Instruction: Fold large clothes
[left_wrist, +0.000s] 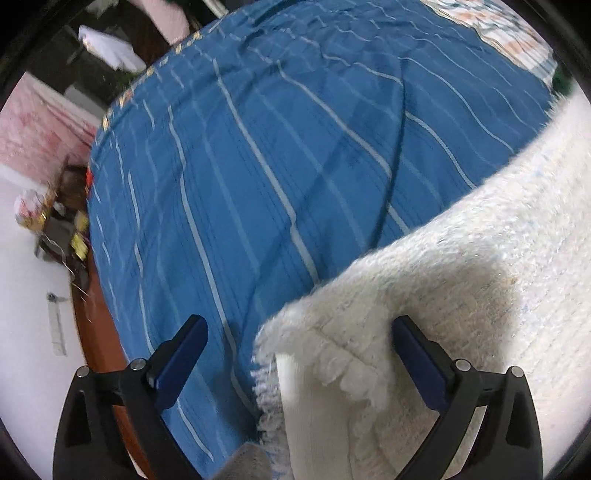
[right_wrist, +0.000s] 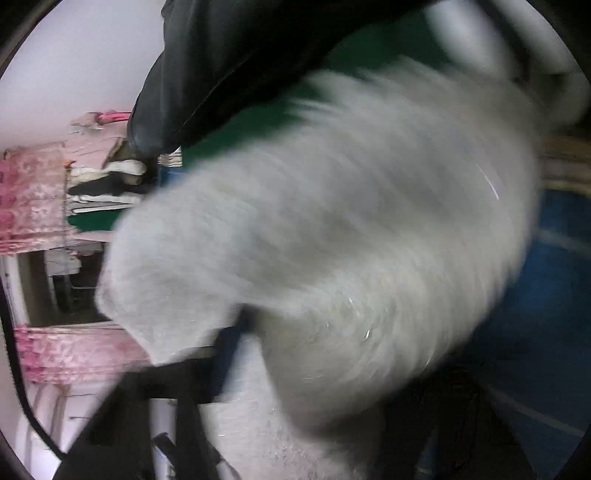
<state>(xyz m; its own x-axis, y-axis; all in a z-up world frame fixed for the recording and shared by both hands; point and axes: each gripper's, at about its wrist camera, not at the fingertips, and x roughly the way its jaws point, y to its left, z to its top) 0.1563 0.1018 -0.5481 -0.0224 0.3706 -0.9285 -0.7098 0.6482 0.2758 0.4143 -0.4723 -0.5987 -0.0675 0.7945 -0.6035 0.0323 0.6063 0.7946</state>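
Note:
A fluffy white knit garment (left_wrist: 480, 280) lies on a blue striped bedspread (left_wrist: 258, 166) and fills the lower right of the left wrist view. Its fringed corner sits between the spread fingers of my left gripper (left_wrist: 299, 354), which is open and not clamped on it. In the right wrist view the same white garment (right_wrist: 332, 240) is heavily blurred and fills the middle, draped over my right gripper (right_wrist: 317, 369). Its left finger (right_wrist: 229, 343) shows as a dark blur and the fabric hides the right one, so its state is unclear.
The bed's brown wooden edge (left_wrist: 92, 332) runs down the left, with clutter on a small stand (left_wrist: 59, 221) and white floor beyond. A person's dark sleeve (right_wrist: 240, 55) crosses the top of the right wrist view. Stacked clothes on shelves (right_wrist: 107, 184) stand at left.

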